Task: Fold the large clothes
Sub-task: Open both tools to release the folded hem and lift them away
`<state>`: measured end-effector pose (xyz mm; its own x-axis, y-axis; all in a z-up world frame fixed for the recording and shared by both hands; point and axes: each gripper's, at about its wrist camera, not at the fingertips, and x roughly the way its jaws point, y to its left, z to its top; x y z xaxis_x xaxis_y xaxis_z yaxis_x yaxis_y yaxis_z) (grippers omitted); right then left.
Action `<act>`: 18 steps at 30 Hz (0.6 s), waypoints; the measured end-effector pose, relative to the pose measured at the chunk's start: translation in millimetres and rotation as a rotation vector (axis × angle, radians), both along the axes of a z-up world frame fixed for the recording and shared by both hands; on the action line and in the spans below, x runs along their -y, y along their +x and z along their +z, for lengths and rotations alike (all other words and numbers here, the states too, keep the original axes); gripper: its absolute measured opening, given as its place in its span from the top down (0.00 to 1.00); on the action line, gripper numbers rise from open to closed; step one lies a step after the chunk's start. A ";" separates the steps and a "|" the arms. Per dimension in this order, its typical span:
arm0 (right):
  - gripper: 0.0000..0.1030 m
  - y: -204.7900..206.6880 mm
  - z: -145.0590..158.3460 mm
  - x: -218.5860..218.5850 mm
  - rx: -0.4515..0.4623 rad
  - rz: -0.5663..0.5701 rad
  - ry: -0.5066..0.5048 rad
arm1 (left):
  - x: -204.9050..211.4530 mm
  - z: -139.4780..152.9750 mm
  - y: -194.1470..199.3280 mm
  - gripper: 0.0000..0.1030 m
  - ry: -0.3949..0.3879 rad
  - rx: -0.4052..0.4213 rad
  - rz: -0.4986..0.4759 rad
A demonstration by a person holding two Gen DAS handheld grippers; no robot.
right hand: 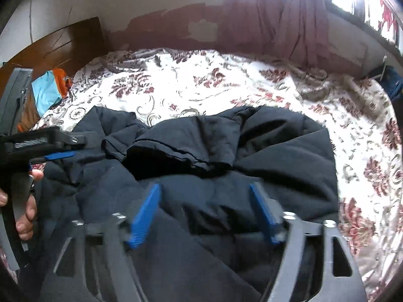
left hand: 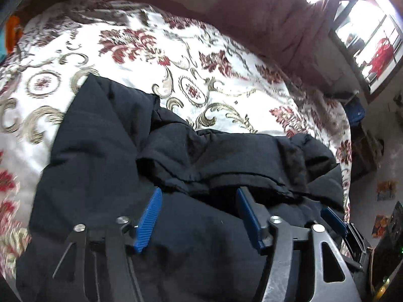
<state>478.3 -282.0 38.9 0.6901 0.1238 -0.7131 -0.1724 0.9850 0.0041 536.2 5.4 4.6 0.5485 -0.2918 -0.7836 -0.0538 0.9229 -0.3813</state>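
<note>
A large black padded coat (left hand: pixel 105 156) lies rumpled on the bed, with a folded flap (left hand: pixel 226 161) bunched across its middle. It also fills the right wrist view (right hand: pixel 277 156). My left gripper (left hand: pixel 199 196) is open, its blue pads spread just above the coat below the flap. My right gripper (right hand: pixel 205 191) is open too, empty, hovering over the coat near the flap's edge (right hand: pixel 176 156). The left gripper shows in the right wrist view (right hand: pixel 58 154) at the coat's left side, held by a hand.
The bed has a white bedspread (left hand: pixel 141 58) with red flowers and gold scrolls. A maroon curtain (right hand: pixel 277 17) hangs behind. A wooden headboard (right hand: pixel 63 42) and orange and blue items (right hand: pixel 50 88) lie at the far left. A window (left hand: pixel 370 42) is at right.
</note>
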 end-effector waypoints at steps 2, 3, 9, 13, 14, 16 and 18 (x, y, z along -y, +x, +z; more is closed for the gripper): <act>0.21 -14.4 12.5 6.6 0.038 -0.004 -0.001 | 0.1 10.8 -16.3 0.03 0.012 0.033 0.039; 0.19 -21.8 18.8 9.5 0.051 -0.006 -0.002 | -0.6 18.0 -27.2 0.01 -0.003 0.059 0.050; 0.07 -63.3 59.5 16.4 0.139 0.005 -0.001 | 9.8 45.8 -74.2 0.00 0.013 0.121 0.073; 0.07 -88.5 79.5 22.6 0.177 0.007 0.035 | 16.6 73.6 -117.1 0.00 0.072 0.252 0.138; 0.07 -95.5 82.8 24.2 0.182 0.009 0.051 | 17.8 80.0 -126.9 0.00 0.084 0.280 0.148; 0.07 -109.7 90.0 28.9 0.201 0.009 0.075 | 23.1 91.6 -144.4 0.00 0.126 0.319 0.149; 0.06 -124.2 93.3 32.5 0.224 0.003 0.089 | 29.3 101.4 -160.1 0.00 0.167 0.341 0.130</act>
<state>354.1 -314.5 132.2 0.8293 0.1818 -0.5284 -0.1817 0.9819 0.0525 376.1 -23.9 106.0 0.8095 -0.0867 -0.5807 -0.0708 0.9674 -0.2431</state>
